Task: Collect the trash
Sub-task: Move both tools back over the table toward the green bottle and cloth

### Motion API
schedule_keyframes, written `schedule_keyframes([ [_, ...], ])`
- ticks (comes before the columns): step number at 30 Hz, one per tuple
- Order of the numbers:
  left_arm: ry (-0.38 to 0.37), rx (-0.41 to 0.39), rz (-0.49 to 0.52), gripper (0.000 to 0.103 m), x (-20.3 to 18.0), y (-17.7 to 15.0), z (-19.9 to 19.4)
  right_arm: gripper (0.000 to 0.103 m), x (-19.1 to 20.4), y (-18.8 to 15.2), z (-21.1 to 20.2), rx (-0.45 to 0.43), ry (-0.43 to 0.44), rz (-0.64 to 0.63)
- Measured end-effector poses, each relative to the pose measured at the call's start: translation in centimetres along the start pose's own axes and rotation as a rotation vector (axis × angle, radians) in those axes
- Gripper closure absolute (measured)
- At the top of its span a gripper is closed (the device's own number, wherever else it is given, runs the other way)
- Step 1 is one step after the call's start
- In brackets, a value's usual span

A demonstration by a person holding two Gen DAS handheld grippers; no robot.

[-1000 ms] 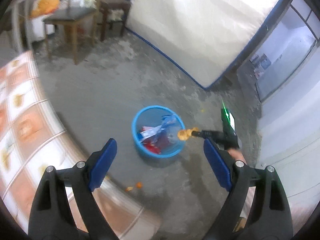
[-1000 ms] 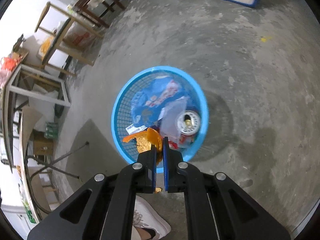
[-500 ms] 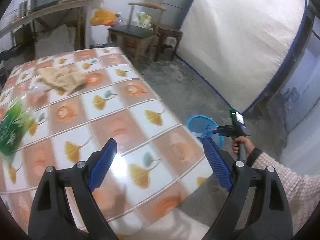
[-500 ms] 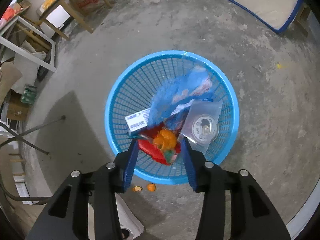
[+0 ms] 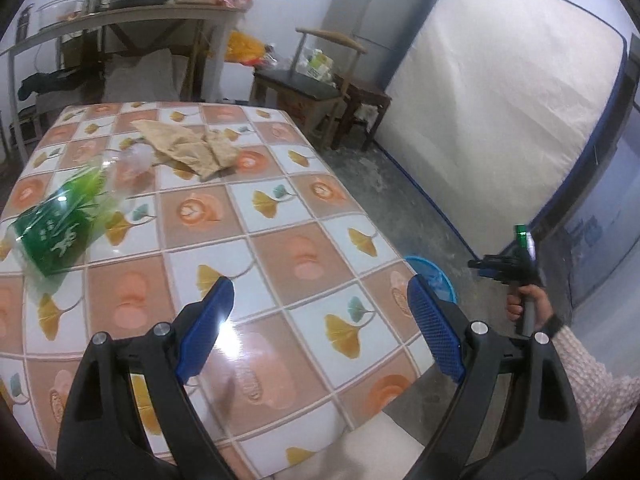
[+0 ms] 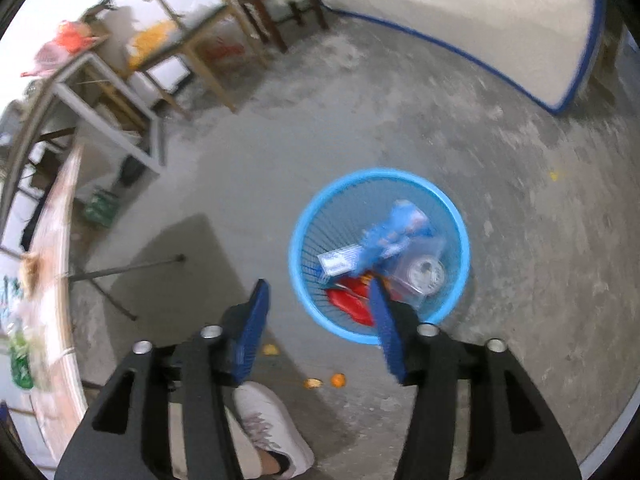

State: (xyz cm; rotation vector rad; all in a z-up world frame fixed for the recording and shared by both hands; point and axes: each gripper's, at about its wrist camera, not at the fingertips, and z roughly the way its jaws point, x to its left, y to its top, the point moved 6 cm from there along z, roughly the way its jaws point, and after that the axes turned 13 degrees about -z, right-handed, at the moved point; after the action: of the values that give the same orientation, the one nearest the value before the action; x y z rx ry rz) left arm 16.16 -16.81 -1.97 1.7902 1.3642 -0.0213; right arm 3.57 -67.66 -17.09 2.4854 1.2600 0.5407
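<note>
My left gripper [image 5: 320, 320] is open and empty above the near edge of a tiled table [image 5: 280, 248]. On the table lie a green plastic package [image 5: 60, 228], a clear crumpled bag [image 5: 132, 160] and crumpled brown paper [image 5: 188, 148]. My right gripper [image 6: 320, 320] is open and empty above the floor, just left of a blue basket [image 6: 304, 280]. The basket holds a blue wrapper [image 6: 396, 228], a clear bag with a round disc [image 6: 428, 272], a small box and red wrapping. The basket rim [image 5: 432, 270] and the right gripper [image 5: 500, 264] show past the table edge in the left wrist view.
Orange peel bits [image 6: 328, 380] lie on the concrete floor beside my shoe [image 6: 272, 432]. A mattress [image 5: 500, 120] leans on the far wall. Wooden chairs [image 5: 320, 84] and a cluttered shelf [image 5: 120, 12] stand beyond the table.
My right gripper opened, dropped the orange peel into the basket and drew back to the left. My left gripper swung from the floor up over the table.
</note>
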Motion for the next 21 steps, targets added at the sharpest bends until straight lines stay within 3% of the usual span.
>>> schedule_keyframes([
  [5,0.037,-0.066,-0.034,0.015,2.7,0.0,-2.0,0.035,7.5,2.6,-4.7,-0.076,0.080,-0.176],
  [12,0.126,-0.148,-0.094,0.014,7.4,0.5,-5.4,0.022,22.8,4.6,-9.2,-0.149,0.254,-0.489],
  [17,0.156,-0.201,-0.130,0.013,10.0,2.0,-7.6,0.021,32.1,4.9,-9.2,-0.104,0.405,-0.549],
  [21,0.170,-0.254,-0.134,0.013,11.9,4.2,-8.2,0.021,39.4,4.5,-7.2,0.026,0.561,-0.507],
])
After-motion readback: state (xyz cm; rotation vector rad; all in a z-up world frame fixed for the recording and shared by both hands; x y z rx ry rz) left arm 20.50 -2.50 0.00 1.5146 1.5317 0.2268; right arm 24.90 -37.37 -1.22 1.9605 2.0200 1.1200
